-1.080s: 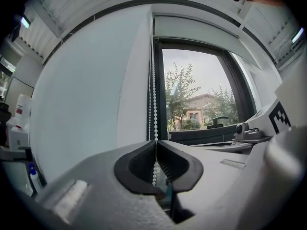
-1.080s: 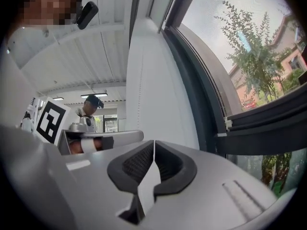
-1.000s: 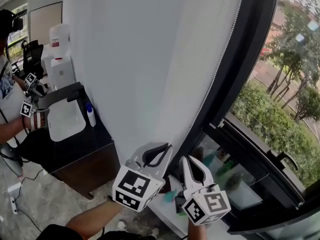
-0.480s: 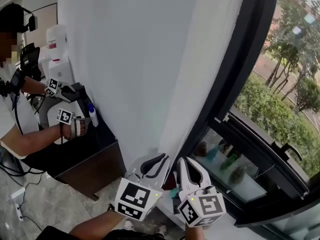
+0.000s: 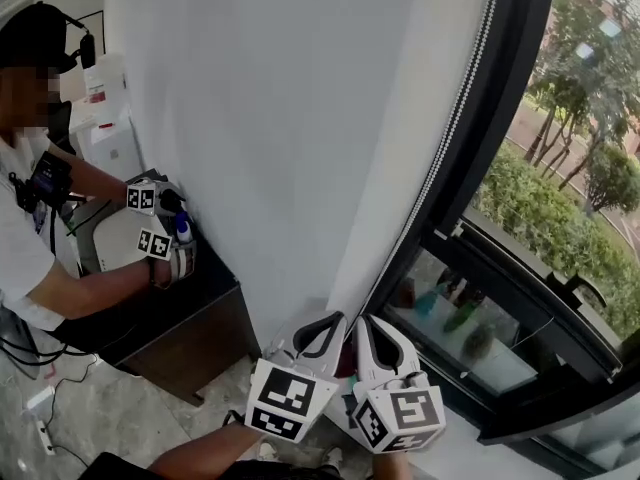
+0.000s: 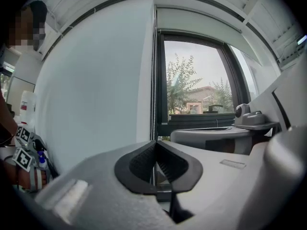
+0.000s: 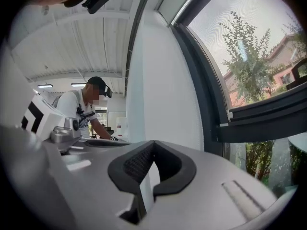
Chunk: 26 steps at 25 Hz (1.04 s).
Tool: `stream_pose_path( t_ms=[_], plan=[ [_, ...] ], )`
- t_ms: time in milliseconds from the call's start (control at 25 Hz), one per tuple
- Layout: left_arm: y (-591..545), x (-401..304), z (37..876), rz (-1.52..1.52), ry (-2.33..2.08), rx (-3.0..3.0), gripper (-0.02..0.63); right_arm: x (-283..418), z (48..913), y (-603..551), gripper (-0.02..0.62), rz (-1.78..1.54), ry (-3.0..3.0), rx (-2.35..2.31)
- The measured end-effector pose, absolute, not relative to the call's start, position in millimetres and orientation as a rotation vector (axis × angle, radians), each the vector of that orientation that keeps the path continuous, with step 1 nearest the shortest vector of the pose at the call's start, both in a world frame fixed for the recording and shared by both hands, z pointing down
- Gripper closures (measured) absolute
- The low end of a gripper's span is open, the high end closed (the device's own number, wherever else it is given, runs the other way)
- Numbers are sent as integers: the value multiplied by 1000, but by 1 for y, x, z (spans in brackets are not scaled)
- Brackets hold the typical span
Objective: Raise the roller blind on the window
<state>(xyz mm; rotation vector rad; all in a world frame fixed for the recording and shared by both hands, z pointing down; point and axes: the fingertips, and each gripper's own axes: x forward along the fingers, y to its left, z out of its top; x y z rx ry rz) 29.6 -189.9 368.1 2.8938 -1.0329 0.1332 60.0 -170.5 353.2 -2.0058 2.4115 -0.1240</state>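
A: Right, your left gripper (image 6: 155,143) has its jaws pressed together on the bead chain (image 6: 154,80), which runs straight down into the pads beside the dark window frame (image 5: 500,118).

B: Your right gripper (image 7: 153,143) sits just beside it. Its jaws have just been closing, and the tips meet. A white sliver shows in the slot behind them, but it's impossible to tell whether you grip anything there.

A: The roller blind (image 5: 280,138) hangs low, its bottom corner just above both grippers, so the raising looks barely begun.

B: Mind the strand. If you haul the wrong side of the loop, the blind probably drops instead of climbing.

A: Also, those pads hold only a thin beaded cord. A sharp tug may let it slip through, and you lose the pull.

B: Drag it out into the room and the chain could jump its drive up top. Keep it in line with the frame.

A: And with the grippers this near each other, you could knock them together or nip the blind's corner.
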Motion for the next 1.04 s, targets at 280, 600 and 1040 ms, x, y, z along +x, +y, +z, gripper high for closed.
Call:
stream_pose_path(
  t_ms=[280, 600, 1040],
  plan=[
    [-191, 26, 370, 158, -1007, 2908, 603, 56, 357, -173, 589, -122, 2383, -2046],
    [-196, 24, 372, 176, -990, 2916, 603, 54, 358, -175, 589, -120, 2369, -2070],
    [-200, 24, 367, 170, -984, 2926, 603, 51, 354, -179, 589, -98, 2367, -2083]
  ],
)
